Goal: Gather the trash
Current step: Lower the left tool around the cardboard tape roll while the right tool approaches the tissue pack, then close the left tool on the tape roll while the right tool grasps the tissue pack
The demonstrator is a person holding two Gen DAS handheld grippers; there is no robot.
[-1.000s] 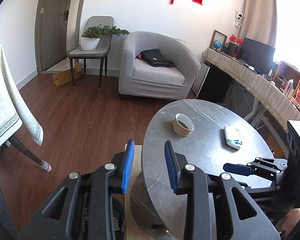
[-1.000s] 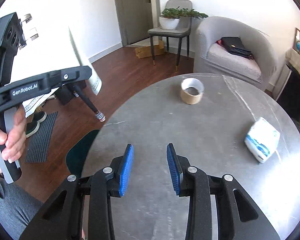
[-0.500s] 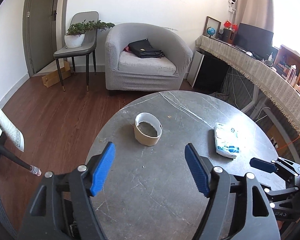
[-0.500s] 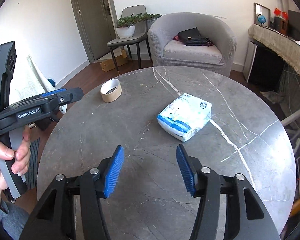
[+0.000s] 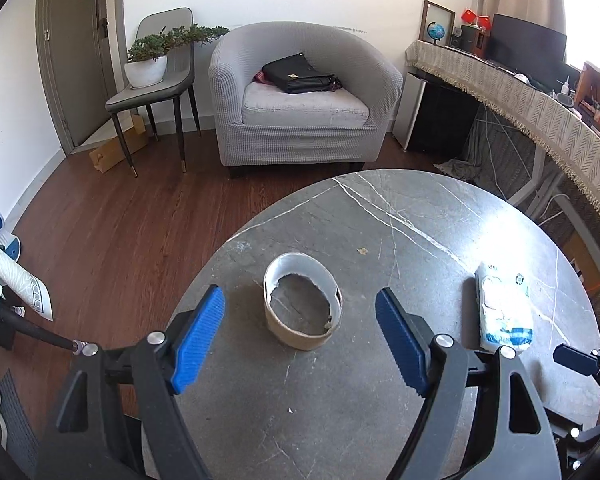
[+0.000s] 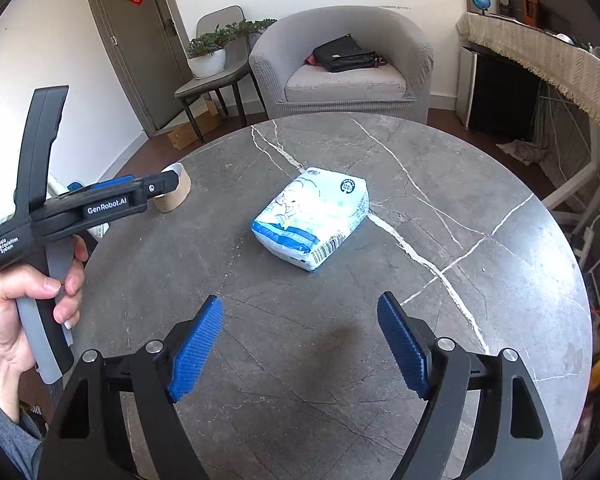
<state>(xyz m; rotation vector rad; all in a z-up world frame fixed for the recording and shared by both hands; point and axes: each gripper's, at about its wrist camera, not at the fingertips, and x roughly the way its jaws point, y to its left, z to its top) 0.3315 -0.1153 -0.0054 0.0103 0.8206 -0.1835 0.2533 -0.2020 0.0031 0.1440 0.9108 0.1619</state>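
Observation:
A used-up brown tape roll (image 5: 302, 312) stands on the round grey marble table (image 5: 400, 216), just ahead of my left gripper (image 5: 300, 336), which is open wide and empty with the roll between the lines of its fingers. A white and blue tissue pack (image 6: 312, 216) lies mid-table ahead of my right gripper (image 6: 300, 340), which is open wide and empty. The pack also shows in the left wrist view (image 5: 502, 306). The roll shows in the right wrist view (image 6: 176, 194), partly behind the left gripper's body (image 6: 100, 204).
A small scrap (image 5: 363, 251) lies on the table beyond the roll. A grey armchair (image 5: 300, 100) with a black bag, a chair with a potted plant (image 5: 152, 64) and a long covered desk (image 5: 540, 96) stand around the table. Wooden floor lies to the left.
Both grippers have opened wide. The left gripper has moved over the table toward the tape roll; the right gripper has swung right and now faces the tissue pack.

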